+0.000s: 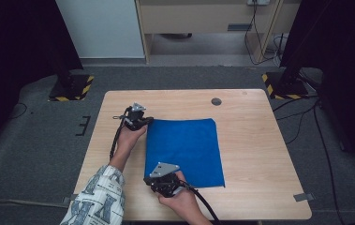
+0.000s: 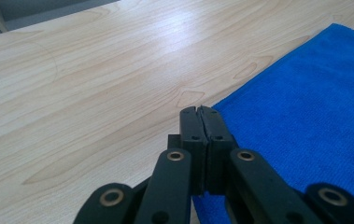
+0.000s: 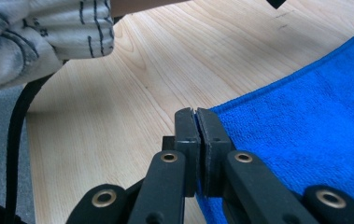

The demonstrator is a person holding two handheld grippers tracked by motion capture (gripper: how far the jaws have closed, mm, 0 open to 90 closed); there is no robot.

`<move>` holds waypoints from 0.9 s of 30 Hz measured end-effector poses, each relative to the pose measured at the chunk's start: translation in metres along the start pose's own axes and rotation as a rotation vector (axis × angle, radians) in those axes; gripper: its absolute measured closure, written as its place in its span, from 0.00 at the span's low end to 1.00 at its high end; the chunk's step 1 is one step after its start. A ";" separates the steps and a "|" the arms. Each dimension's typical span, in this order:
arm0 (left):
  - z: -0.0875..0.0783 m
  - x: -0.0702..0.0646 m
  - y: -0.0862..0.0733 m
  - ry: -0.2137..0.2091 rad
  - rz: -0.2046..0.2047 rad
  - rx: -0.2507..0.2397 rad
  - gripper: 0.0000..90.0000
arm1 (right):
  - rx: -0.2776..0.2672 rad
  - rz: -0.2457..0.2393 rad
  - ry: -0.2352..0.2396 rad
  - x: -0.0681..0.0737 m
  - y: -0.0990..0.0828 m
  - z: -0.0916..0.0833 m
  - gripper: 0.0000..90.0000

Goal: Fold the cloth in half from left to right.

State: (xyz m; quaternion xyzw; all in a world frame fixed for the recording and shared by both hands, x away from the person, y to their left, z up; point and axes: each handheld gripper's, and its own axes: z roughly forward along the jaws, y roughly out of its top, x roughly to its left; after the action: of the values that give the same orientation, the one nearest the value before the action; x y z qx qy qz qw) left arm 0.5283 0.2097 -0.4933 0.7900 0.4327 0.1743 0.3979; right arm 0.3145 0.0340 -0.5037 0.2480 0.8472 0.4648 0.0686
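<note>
A blue cloth point(image 1: 184, 150) lies flat on the wooden table point(image 1: 255, 140), left of its middle. At the cloth's far left corner, my left gripper point(image 1: 149, 121) has its jaws pressed together. In the left gripper view the left gripper point(image 2: 201, 112) meets the corner of the cloth point(image 2: 315, 107) at its tips. My right gripper point(image 1: 150, 181) is at the near left corner. Up close, the right gripper point(image 3: 196, 114) is shut with a thin blue line of the cloth point(image 3: 315, 107) in the seam between its jaws.
A dark round grommet point(image 1: 216, 101) sits in the tabletop near the far edge. Bare wood lies right of the cloth. Two stand bases with yellow-black stripes point(image 1: 70, 88) point(image 1: 283, 85) rest on the floor beyond the table. A patterned sleeve point(image 3: 48, 28) is near the right gripper.
</note>
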 end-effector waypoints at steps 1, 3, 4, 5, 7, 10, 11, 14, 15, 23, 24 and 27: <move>0.000 0.001 0.000 -0.001 -0.008 0.001 0.99 | -0.001 -0.002 -0.002 0.001 0.001 0.000 0.98; -0.002 0.000 0.000 -0.008 -0.018 -0.001 0.99 | 0.002 -0.009 -0.001 0.003 0.002 0.000 0.98; -0.003 -0.002 0.001 -0.012 -0.010 0.000 0.99 | 0.001 -0.011 -0.004 0.004 0.003 0.000 0.98; -0.003 -0.005 0.001 -0.011 0.001 -0.001 0.99 | 0.002 -0.012 -0.003 0.005 0.003 -0.001 0.98; -0.005 -0.010 0.004 -0.014 0.021 -0.001 0.99 | 0.003 -0.017 -0.005 0.005 0.004 -0.002 0.98; -0.007 -0.015 0.008 -0.020 0.020 -0.020 0.99 | 0.003 -0.017 -0.014 0.004 0.005 -0.005 0.98; -0.008 -0.016 0.009 -0.021 0.022 -0.021 0.99 | 0.002 -0.013 -0.011 0.005 0.006 -0.005 0.98; -0.008 -0.016 0.012 -0.016 0.028 -0.007 0.99 | -0.001 -0.008 -0.009 0.006 0.007 -0.006 0.98; -0.008 -0.015 0.013 -0.015 0.023 -0.009 0.99 | -0.001 -0.011 -0.010 0.007 0.008 -0.006 0.98; -0.011 -0.004 0.017 -0.014 -0.016 -0.009 0.99 | -0.009 -0.023 -0.022 0.014 0.017 -0.006 0.98; -0.011 -0.004 0.018 -0.011 -0.015 -0.004 0.99 | -0.011 -0.026 -0.024 0.014 0.018 -0.006 0.98; -0.012 -0.001 0.019 -0.004 -0.018 -0.010 0.99 | -0.015 -0.025 -0.031 0.016 0.020 -0.004 0.98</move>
State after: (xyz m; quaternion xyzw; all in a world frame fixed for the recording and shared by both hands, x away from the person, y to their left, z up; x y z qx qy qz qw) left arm 0.5302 0.2090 -0.4708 0.7844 0.4382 0.1710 0.4043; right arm 0.3063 0.0481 -0.4832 0.2437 0.8456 0.4664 0.0893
